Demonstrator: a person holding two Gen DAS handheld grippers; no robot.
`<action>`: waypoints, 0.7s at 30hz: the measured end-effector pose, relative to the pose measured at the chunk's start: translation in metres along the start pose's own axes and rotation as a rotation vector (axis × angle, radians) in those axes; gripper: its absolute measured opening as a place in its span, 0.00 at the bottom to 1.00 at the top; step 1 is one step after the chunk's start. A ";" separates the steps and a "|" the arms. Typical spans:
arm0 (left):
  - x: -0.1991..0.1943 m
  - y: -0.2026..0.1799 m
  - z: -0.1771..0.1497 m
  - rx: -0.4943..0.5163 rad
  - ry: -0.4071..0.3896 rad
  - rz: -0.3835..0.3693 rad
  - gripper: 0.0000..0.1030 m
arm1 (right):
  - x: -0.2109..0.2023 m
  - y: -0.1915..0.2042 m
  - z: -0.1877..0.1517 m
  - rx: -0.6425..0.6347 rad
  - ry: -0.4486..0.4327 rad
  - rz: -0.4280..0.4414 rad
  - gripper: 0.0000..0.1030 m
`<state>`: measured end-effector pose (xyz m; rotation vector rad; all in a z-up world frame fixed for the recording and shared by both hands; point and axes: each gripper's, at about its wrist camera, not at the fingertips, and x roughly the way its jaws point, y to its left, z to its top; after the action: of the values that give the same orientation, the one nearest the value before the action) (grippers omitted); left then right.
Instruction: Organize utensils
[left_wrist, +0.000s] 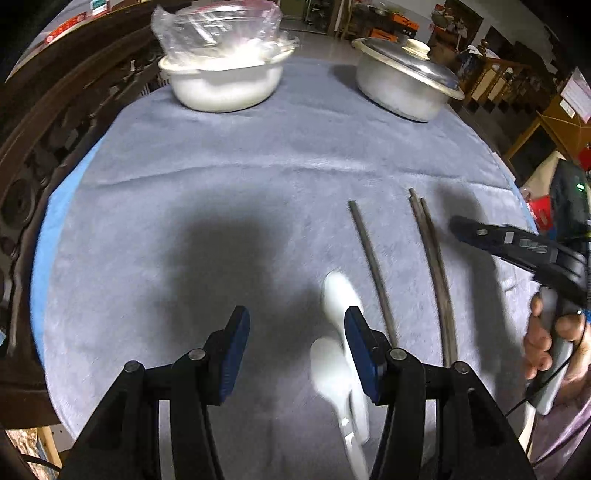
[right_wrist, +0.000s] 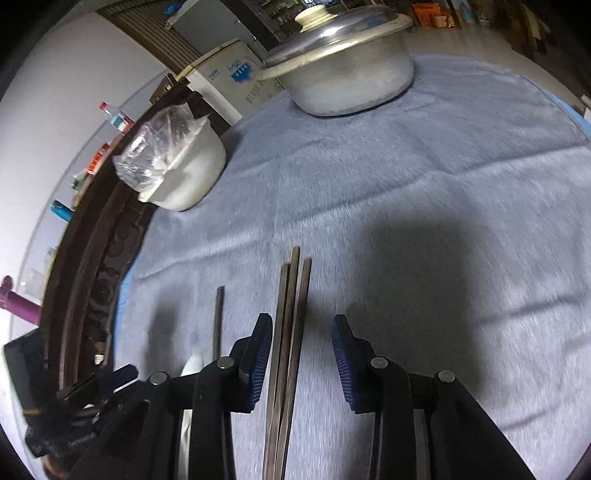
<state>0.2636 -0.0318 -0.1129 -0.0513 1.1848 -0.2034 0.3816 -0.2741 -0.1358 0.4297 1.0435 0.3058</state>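
Two white spoons (left_wrist: 338, 354) lie on the grey cloth (left_wrist: 258, 177), partly under my left gripper's right finger. My left gripper (left_wrist: 297, 332) is open above them, holding nothing. A single dark chopstick (left_wrist: 373, 269) lies right of the spoons, and a bundle of dark chopsticks (left_wrist: 434, 266) lies further right. In the right wrist view my right gripper (right_wrist: 301, 350) is open over that bundle (right_wrist: 291, 332), which passes between the fingers near the left one. The single chopstick (right_wrist: 218, 321) and a spoon tip (right_wrist: 194, 362) lie to its left.
A white pot with a plastic bag (left_wrist: 225, 70) stands at the far left and a lidded metal pot (left_wrist: 406, 81) at the far right. A carved dark wooden edge (left_wrist: 55, 147) borders the table's left side. The right gripper's body (left_wrist: 524, 251) shows at the left view's right edge.
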 end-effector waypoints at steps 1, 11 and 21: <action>0.002 -0.003 0.003 0.006 -0.002 -0.006 0.53 | 0.006 0.003 0.002 -0.015 0.007 -0.006 0.32; 0.017 -0.034 0.027 0.088 -0.032 -0.021 0.53 | 0.001 -0.002 0.002 -0.091 0.007 -0.217 0.05; 0.051 -0.070 0.053 0.141 -0.044 0.040 0.53 | -0.012 -0.021 0.004 0.014 0.007 0.010 0.07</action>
<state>0.3213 -0.1133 -0.1291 0.0913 1.1237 -0.2486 0.3804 -0.2986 -0.1344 0.4464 1.0512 0.3092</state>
